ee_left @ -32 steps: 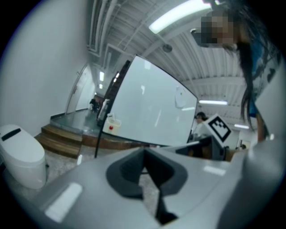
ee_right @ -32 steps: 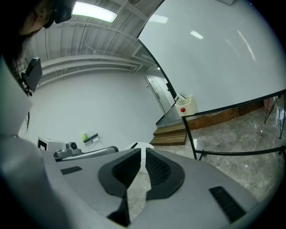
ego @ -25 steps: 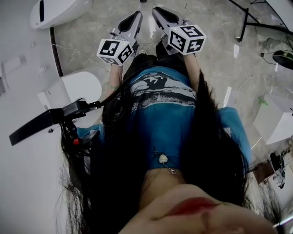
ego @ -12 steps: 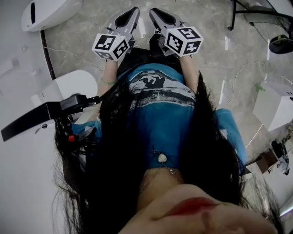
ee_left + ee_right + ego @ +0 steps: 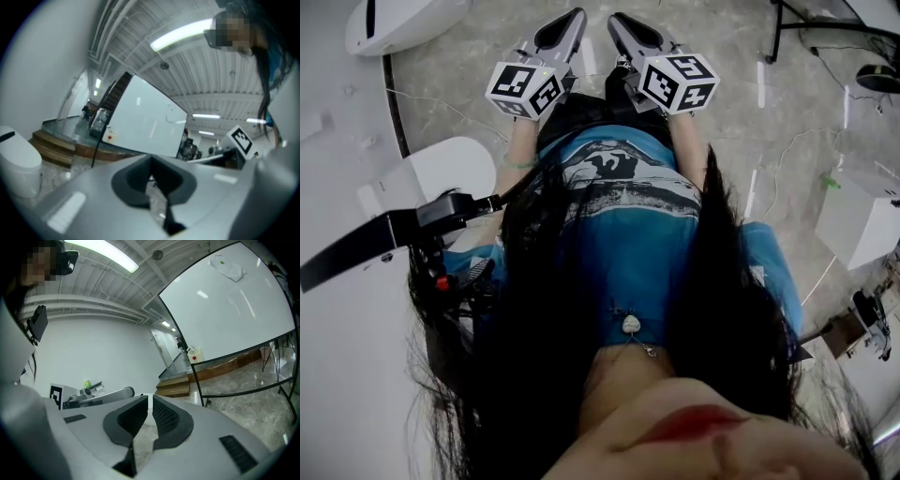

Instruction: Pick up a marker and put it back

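Marker: not visible in any view. The left gripper [image 5: 571, 19] and right gripper [image 5: 620, 21] are both closed with nothing between the jaws. They are held side by side in front of the person's lap, probably a neutral carrying pose. The whiteboard [image 5: 227, 303] stands well ahead of the jaws.

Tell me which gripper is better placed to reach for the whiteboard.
Right, probably: from the right gripper the whiteboard looms large and close; from the left gripper it looks farther off. Both jaws are together, holding nothing.
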{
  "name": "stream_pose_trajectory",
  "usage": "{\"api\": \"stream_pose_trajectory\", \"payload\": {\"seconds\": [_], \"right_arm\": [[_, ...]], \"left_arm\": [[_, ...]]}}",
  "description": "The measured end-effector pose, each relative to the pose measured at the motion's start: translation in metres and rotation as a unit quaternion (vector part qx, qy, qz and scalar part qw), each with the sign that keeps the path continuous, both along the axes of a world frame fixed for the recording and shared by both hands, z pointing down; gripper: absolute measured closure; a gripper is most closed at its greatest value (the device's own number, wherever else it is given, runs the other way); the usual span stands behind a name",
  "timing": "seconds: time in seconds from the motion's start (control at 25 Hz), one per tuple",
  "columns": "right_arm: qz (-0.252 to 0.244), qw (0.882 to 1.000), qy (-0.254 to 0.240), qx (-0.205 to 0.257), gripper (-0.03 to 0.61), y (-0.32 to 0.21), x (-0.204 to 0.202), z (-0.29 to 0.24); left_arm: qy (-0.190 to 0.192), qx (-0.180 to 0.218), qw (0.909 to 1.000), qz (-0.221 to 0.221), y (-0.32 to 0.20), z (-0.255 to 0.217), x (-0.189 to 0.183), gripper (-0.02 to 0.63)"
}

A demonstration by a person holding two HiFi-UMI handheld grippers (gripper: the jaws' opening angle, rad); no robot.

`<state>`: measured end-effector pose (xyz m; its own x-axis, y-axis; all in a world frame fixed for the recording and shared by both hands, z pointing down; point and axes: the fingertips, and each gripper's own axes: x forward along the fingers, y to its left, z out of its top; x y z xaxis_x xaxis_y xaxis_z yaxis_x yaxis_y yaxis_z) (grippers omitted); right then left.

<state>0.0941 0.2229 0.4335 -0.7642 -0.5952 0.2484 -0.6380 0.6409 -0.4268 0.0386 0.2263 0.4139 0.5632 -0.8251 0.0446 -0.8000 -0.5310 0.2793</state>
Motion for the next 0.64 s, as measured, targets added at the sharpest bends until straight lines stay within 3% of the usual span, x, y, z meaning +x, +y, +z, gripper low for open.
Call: {"api": "stream_pose_trajectory", "payload": {"seconds": [0.64], "right_arm": [[0.011,1.0,0.004,-0.001,0.54,0.0053,0.0094,0.0003]], "left_arm": [[-0.002,-0.003,1.0,0.008,0.0072,0.001,0.0074,0.611]]}}
